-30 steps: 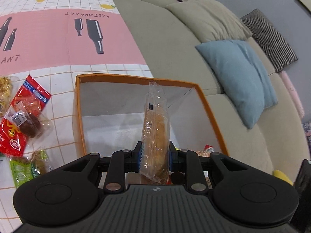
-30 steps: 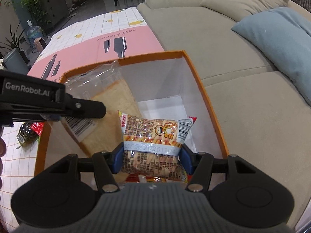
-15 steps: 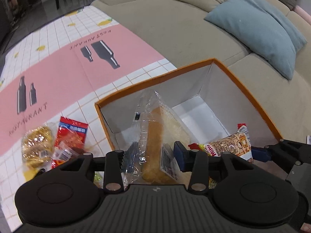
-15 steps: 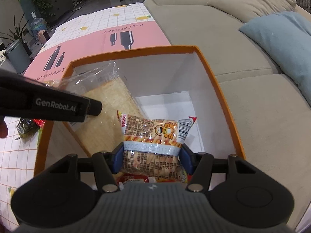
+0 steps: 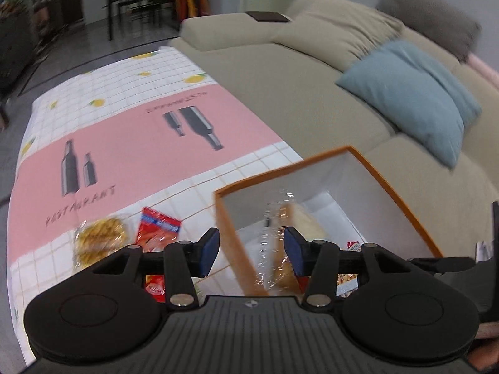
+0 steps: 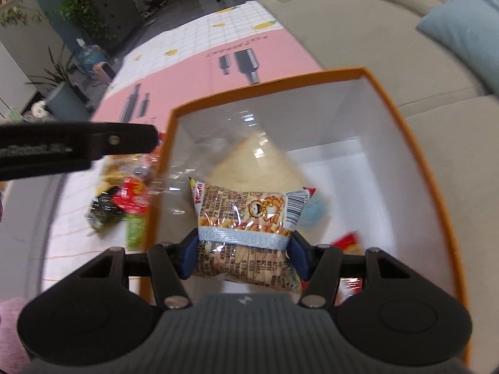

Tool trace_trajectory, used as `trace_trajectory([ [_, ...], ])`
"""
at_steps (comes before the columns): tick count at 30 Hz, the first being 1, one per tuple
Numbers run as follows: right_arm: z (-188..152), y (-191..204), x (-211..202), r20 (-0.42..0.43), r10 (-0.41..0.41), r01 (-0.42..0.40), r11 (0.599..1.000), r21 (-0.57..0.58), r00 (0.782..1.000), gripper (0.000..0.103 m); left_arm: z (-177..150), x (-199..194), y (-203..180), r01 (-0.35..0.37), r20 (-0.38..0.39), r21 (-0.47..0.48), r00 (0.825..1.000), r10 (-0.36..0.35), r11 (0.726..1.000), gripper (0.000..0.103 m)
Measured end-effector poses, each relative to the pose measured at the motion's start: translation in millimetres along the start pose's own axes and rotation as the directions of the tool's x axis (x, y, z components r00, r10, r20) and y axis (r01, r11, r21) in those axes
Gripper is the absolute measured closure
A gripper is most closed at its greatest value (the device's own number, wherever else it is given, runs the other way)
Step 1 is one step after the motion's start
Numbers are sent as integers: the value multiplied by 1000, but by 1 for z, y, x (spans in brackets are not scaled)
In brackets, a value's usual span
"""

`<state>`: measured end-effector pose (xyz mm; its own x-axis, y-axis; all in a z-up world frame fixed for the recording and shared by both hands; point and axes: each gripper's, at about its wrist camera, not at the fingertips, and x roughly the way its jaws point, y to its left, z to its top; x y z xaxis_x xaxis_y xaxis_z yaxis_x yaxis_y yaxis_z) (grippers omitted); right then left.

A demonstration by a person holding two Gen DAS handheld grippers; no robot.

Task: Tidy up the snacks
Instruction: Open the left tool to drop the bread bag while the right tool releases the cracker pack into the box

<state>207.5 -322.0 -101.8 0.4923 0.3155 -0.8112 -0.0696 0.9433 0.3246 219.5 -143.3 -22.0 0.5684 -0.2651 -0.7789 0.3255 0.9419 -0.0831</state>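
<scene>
An orange-rimmed white box stands at the table's edge by the sofa. A clear-wrapped bread slice leans inside the box. My left gripper is open and empty, straddling the box's left wall. My right gripper is shut on a printed cracker packet and holds it over the box. Loose snack packets lie on the tablecloth left of the box.
A pink and white checked tablecloth covers the table. A beige sofa with a blue cushion runs along the right. Small packets lie on the box floor. Chairs and plants stand far behind.
My left gripper has opened, let go of the bread slice into the box, and pulled back to the left. My right gripper still holds the cracker packet over the box.
</scene>
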Motion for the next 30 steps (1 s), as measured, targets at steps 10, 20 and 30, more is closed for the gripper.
trace_trajectory([
  [10, 14, -5, 51, -94, -43, 48, 997, 54, 995, 45, -35, -15, 35, -35, -44, -87, 999, 32, 996, 46],
  [20, 19, 10, 81, -148, -126, 124, 992, -24, 981, 42, -59, -7, 50, -52, -111, -120, 993, 38, 991, 46],
  [30, 4, 3, 56, -226, -64, 104, 981, 166, 972, 41, -75, -25, 58, -69, -112, -136, 992, 54, 988, 46],
])
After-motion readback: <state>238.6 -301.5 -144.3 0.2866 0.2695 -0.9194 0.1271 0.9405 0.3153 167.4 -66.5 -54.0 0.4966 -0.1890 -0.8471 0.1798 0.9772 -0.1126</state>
